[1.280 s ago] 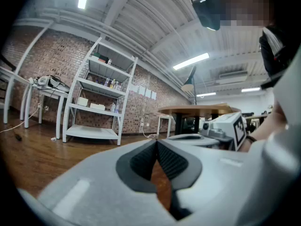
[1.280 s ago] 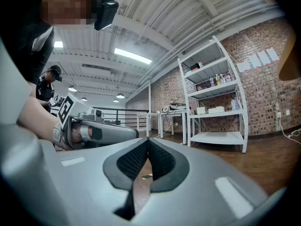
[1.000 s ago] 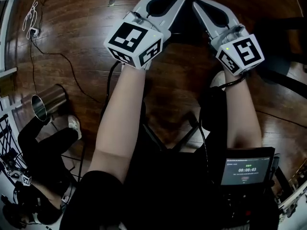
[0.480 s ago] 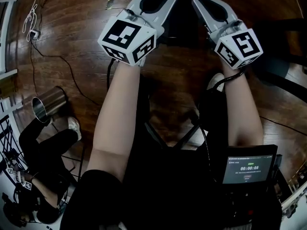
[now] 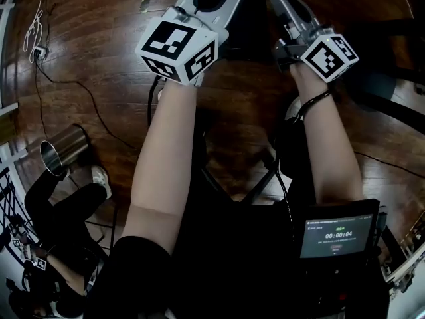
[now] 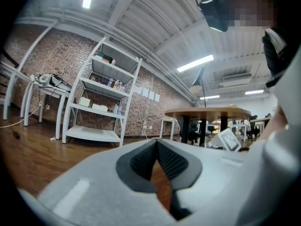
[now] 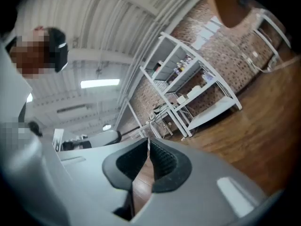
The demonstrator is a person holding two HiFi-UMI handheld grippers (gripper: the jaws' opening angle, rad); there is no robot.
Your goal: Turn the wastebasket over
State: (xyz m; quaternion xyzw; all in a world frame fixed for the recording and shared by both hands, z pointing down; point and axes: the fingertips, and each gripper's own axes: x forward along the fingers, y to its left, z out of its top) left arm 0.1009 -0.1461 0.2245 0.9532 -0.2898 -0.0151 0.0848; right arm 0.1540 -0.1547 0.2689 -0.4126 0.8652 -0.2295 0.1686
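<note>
Wastebasket point(image 5: 65, 146), where was it? my benchmate asked.

On the wooden floor point(image 5: 99, 45), I said, well apart from my left tongs point(image 6: 156, 144), off toward my left side. It was a shiny metal can with its dark open mouth showing. It looked to be standing, though I could not swear to that.

And the left tongs themselves?

Together, pad tips meeting. Beyond them a white shelf rack point(image 6: 101, 102) stood against a brick wall, and a round table point(image 6: 207, 113) stood farther right.

The other pair?

My right tongs point(image 7: 147, 147) were just beside the left tongs, not touching them. They were rolled over to one side and likewise pressed together.

Anything near the can?

A black cable point(image 5: 93, 105) ran over the floor between the left tongs and the wastebasket. A person in black point(image 5: 63, 208) was down on the floor, farther from the left tongs than the wastebasket was, with one white shoe point(image 5: 101, 177) just beside it.
</note>
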